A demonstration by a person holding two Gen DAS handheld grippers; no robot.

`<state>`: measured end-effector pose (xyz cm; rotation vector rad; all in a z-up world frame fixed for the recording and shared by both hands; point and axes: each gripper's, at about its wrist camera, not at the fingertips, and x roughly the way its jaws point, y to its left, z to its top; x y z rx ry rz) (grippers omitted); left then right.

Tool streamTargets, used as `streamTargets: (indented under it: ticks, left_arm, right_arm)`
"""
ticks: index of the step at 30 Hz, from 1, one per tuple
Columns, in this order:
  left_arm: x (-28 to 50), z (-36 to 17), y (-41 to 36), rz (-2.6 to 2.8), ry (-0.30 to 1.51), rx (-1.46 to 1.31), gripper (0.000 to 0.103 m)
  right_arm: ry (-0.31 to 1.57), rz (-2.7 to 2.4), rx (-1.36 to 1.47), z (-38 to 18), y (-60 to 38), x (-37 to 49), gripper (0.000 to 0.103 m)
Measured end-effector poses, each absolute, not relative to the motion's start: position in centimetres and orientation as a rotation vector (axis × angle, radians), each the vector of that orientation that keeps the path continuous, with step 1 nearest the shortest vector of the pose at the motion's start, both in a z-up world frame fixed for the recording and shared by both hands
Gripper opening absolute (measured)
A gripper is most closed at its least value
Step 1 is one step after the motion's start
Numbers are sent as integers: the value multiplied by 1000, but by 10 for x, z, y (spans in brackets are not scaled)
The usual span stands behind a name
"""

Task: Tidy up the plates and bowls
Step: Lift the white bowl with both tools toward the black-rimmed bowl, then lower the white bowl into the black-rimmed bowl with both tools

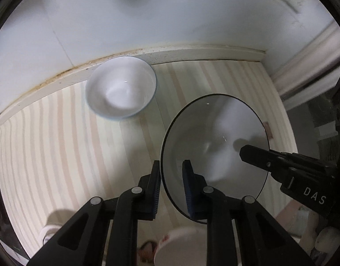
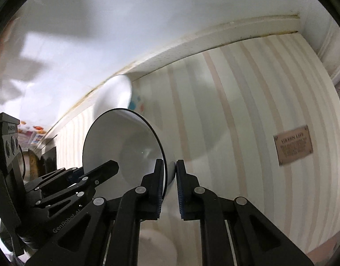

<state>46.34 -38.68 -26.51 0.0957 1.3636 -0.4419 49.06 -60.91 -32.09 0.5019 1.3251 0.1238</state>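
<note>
A white bowl with a thin black rim [image 1: 214, 137] hangs tilted above the striped table, held from two sides. My left gripper [image 1: 171, 164] is shut on its near-left rim, one finger inside and one outside. My right gripper [image 1: 247, 155] reaches in from the right and clamps the opposite rim. In the right wrist view the same black-rimmed bowl [image 2: 125, 141] sits between the pads of my right gripper [image 2: 170, 166], with the left gripper [image 2: 112, 166] on its far side. A second white bowl with a blue rim [image 1: 121, 88] [image 2: 114, 97] stands on the table against the back ledge.
The striped tablecloth [image 1: 59, 144] runs to a cream ledge [image 1: 192, 54] below a white wall, with a corner at the right. A brown label [image 2: 293, 145] lies on the cloth. White dishes with red pattern [image 1: 181, 243] show blurred at the near edge.
</note>
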Motion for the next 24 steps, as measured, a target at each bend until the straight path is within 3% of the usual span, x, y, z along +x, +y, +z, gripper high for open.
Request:
streamTargets:
  ticks: [12,24]
  left_arm:
    - [393,-237,-351,-489,1377,105,17]
    - [357,-279,-342,-484,1480,166,17]
  right_arm:
    - [1308,170,533,-278,-585,390,13]
    - [1423,160,539,-317,-563,327,13]
